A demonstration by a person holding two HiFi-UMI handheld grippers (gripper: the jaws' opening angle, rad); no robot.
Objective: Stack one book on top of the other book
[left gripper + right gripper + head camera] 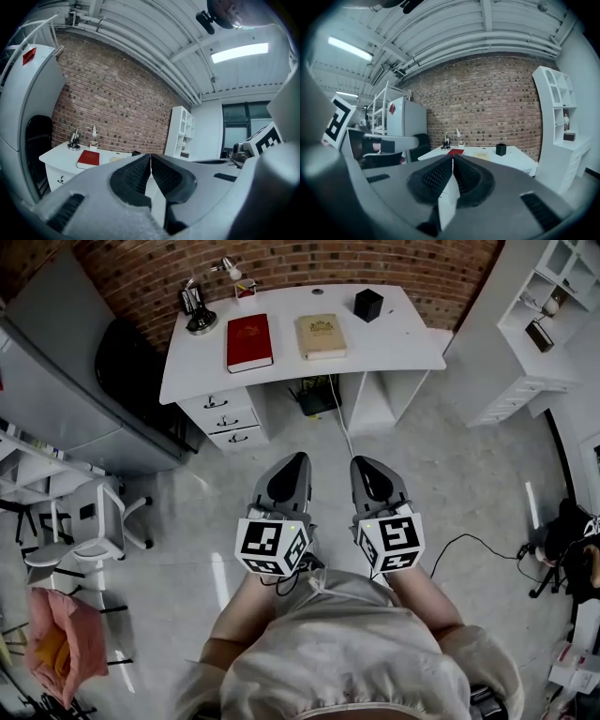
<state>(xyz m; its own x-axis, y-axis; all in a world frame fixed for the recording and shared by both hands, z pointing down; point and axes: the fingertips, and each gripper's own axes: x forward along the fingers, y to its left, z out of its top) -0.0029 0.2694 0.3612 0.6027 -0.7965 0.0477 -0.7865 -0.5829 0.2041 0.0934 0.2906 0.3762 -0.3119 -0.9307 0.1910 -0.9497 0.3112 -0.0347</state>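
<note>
Stands back from white desk surface (403, 343), well apart from it, w/ pale grey floor (469, 474) btwn. Holds left gripper (300, 458) and right gripper (362, 463) side by side, both aimed toward that surface. Shows left gripper clenched in its own view, jaws pressed together, nothing btwn. Shows right gripper likewise clenched and empty. Finds dark red hardcover book (249, 341) lying flat on surface, left of centre in head view. Finds tan hardcover book (321, 336) flat just beside it on the right, w/ a gap, not touching, neither one stacked. Spots small black cube-shaped box (368, 305) toward surface's back right, chrome desk lamp (199, 315) at back left, small pale cup (246, 289) near lamp. Notes three white drawers (225, 418) under surface's left side and red brick wall (281, 263) behind. Notes white shelf unit (539, 329) at right, white chair (98, 521) and pink cloth bundle (58, 638) at left, black cable (469, 542) on floor at right.
</note>
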